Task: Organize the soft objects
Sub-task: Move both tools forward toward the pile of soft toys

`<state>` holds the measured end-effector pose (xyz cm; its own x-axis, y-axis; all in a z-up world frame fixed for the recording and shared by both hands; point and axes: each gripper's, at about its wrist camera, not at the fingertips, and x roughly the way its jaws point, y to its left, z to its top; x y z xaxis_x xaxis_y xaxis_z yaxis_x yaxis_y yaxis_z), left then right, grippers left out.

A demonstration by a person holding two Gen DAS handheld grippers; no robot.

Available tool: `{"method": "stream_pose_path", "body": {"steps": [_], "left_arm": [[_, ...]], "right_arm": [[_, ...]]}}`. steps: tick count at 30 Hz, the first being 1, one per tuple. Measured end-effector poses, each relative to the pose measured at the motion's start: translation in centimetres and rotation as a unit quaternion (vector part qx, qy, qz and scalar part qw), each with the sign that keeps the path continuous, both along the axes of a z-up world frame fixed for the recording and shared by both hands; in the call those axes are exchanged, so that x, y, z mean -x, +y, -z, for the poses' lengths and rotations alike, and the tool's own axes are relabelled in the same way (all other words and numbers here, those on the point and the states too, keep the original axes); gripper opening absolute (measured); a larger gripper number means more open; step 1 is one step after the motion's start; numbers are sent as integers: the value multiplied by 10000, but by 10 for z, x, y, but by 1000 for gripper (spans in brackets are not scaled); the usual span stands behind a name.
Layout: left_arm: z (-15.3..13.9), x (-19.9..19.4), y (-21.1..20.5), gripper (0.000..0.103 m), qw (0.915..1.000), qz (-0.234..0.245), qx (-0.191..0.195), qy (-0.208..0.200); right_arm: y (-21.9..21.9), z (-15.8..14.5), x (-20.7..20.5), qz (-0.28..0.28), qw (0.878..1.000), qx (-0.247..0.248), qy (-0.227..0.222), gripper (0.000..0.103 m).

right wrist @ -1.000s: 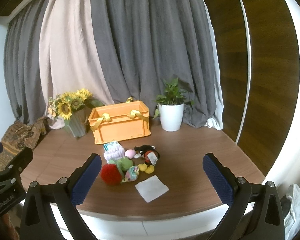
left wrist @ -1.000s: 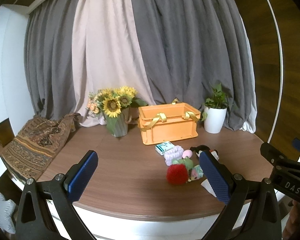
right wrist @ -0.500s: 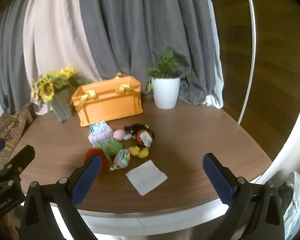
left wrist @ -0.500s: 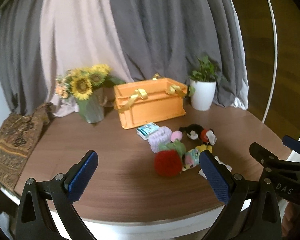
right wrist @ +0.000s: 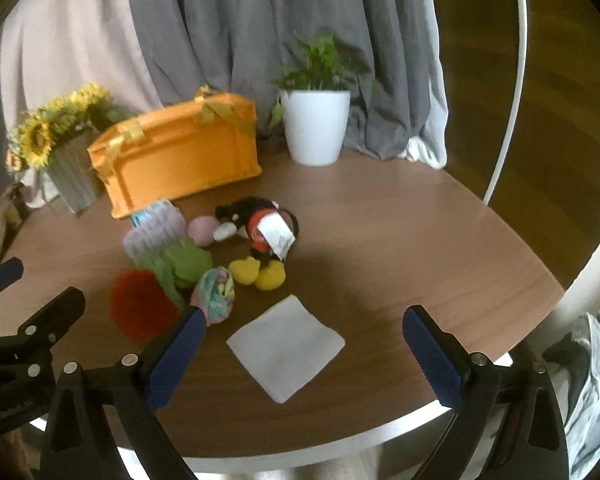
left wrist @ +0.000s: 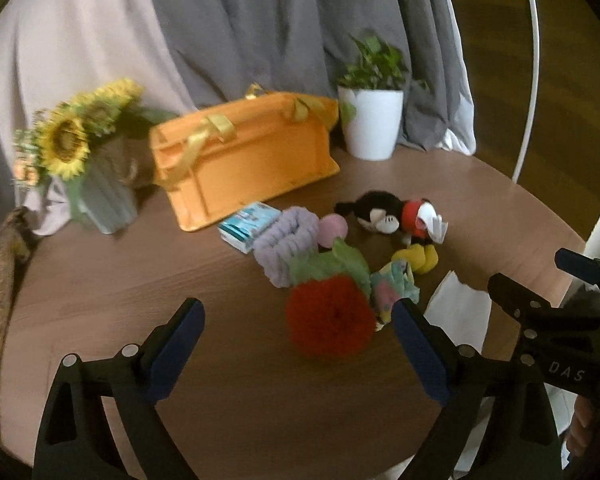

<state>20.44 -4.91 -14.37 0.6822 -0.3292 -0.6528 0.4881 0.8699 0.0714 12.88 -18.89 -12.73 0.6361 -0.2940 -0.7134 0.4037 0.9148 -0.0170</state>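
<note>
Red pompom [left wrist: 331,316] sits tight against other toys; my left gripper [left wrist: 296,344] and right gripper [right wrist: 302,354], both spread wide and empty, could snag the neighbours.

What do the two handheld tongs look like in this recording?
Both tongs, left and right, are matte black angular frames with silver screws and textured blue pads on the fingertips. The right one's body, seen from the left camera, carries pale "DAS" lettering. No cables or sleeves show.
</note>
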Motion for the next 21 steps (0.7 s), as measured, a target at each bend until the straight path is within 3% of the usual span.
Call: {"method": "stream_pose_path", "body": {"steps": [9,17,21], "left_arm": [[34,-35,-9,85,9968,669,-101,428],[59,-46,-15,78,9941,563,10,927],[64,-49,-18,74,9933,586,83,991]], "right_arm": [[5,33,-22,458,9984,0,333,95],[5,60,-33,390,9974,17,600,89],[3,67,-40,275,9970,17,724,85]]}}
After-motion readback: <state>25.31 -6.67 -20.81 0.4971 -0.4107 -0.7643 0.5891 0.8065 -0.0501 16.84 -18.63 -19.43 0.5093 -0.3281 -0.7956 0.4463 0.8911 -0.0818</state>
